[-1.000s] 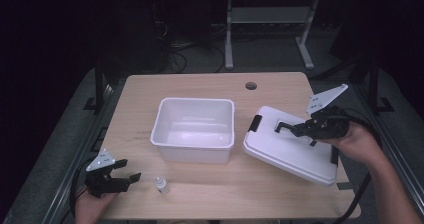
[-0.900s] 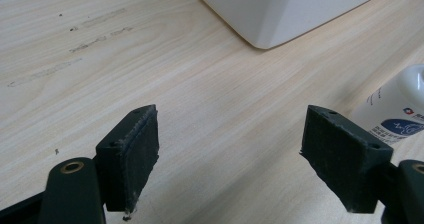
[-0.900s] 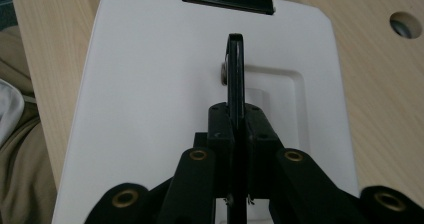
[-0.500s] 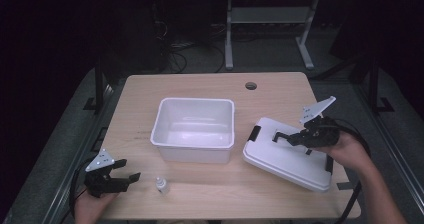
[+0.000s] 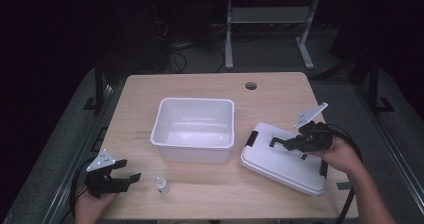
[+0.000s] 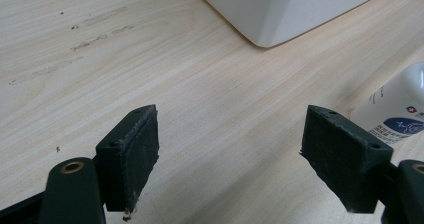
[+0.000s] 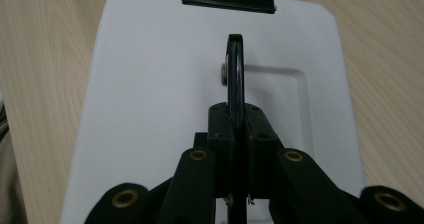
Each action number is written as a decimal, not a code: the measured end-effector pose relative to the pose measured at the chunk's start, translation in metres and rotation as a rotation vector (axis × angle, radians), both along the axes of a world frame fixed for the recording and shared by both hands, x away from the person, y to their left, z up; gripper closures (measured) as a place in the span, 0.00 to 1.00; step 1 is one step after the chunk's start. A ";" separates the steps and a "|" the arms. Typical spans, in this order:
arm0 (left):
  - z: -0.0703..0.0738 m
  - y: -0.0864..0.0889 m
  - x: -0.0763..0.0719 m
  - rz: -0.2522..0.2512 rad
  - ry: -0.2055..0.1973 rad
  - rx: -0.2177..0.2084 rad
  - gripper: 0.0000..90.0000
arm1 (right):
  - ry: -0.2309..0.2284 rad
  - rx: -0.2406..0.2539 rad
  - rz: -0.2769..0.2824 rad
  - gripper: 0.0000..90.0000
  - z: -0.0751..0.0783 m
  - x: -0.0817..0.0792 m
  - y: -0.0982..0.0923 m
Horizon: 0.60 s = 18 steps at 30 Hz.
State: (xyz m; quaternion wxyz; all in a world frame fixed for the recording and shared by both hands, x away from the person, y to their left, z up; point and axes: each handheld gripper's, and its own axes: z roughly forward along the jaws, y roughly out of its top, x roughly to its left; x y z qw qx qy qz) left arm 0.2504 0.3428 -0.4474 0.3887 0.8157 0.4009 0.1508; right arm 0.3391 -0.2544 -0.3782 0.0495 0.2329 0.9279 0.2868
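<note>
1. The white lid [image 5: 286, 160] lies on the right part of the table, just right of the open white bin [image 5: 195, 128]. It has a black latch at each short end and a black handle [image 7: 235, 76] standing up at its middle.
2. The right gripper [image 5: 282, 143] is clamped shut on that handle: in the right gripper view the thin black bar is pinched between the pads, jaws closed hard against it.
3. From the high view the lid looks flat on the wood, though I cannot tell whether its far edge is a touch raised.
4. Judged step: the lid has been set down beside the bin and is about to be let go.
5. The next move calls for opening the right jaws fully before lifting, so the handle does not catch and drag the lid.
6. Further out, a small white bottle [image 5: 161, 185] stands near the table's front edge, between the bin and the left gripper [image 5: 127, 173].
7. The left gripper rests wide open and empty; in its own view the bottle [image 6: 400, 114] sits just beyond its right-hand pad, probably the next thing to be picked up.
</note>
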 end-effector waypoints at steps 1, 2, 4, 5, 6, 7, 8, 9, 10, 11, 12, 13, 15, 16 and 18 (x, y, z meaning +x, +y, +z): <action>0.000 0.000 0.000 -0.002 0.000 0.002 0.25 | 0.003 -0.002 -0.002 0.93 -0.003 0.001 0.001; -0.001 0.000 0.000 -0.002 0.001 0.003 0.25 | 0.001 -0.003 -0.001 0.93 -0.004 0.001 0.002; -0.001 0.000 0.000 -0.002 0.003 0.002 0.25 | 0.004 -0.001 -0.002 0.93 -0.007 0.002 0.003; -0.001 0.000 0.000 -0.002 0.004 0.001 0.25 | 0.004 -0.001 -0.002 0.93 -0.007 0.002 0.003; -0.001 0.000 0.000 -0.003 0.003 0.004 0.25 | 0.009 0.001 -0.004 0.93 -0.010 0.003 0.004; -0.001 0.000 0.000 -0.003 0.004 0.003 0.25 | 0.009 -0.001 -0.002 0.93 -0.011 0.004 0.005; -0.001 0.000 0.000 -0.003 0.004 0.004 0.25 | 0.014 -0.002 -0.004 0.93 -0.012 0.004 0.006; -0.001 0.000 0.000 -0.003 0.003 0.004 0.25 | 0.012 -0.005 -0.003 0.93 -0.014 0.004 0.007; 0.000 0.000 0.000 -0.002 0.001 0.004 0.25 | 0.015 -0.008 -0.003 0.93 -0.014 0.005 0.008; 0.000 -0.001 0.000 -0.002 0.000 0.005 0.25 | 0.015 -0.011 -0.003 0.93 -0.015 0.005 0.009; 0.000 -0.001 0.000 -0.002 0.000 0.005 0.25 | 0.012 -0.010 0.000 0.93 -0.016 0.005 0.009; -0.001 -0.001 0.001 -0.002 0.004 0.004 0.25 | 0.013 -0.006 -0.003 0.93 -0.017 0.005 0.010; -0.001 -0.001 0.001 -0.004 0.005 0.007 0.25 | 0.015 0.000 -0.004 0.93 -0.020 0.006 0.010; -0.001 -0.001 0.001 -0.004 0.005 0.007 0.25 | 0.015 0.000 -0.004 0.93 -0.020 0.006 0.010; -0.001 -0.001 0.001 -0.006 0.007 0.008 0.25 | 0.020 -0.002 -0.002 0.93 -0.023 0.006 0.011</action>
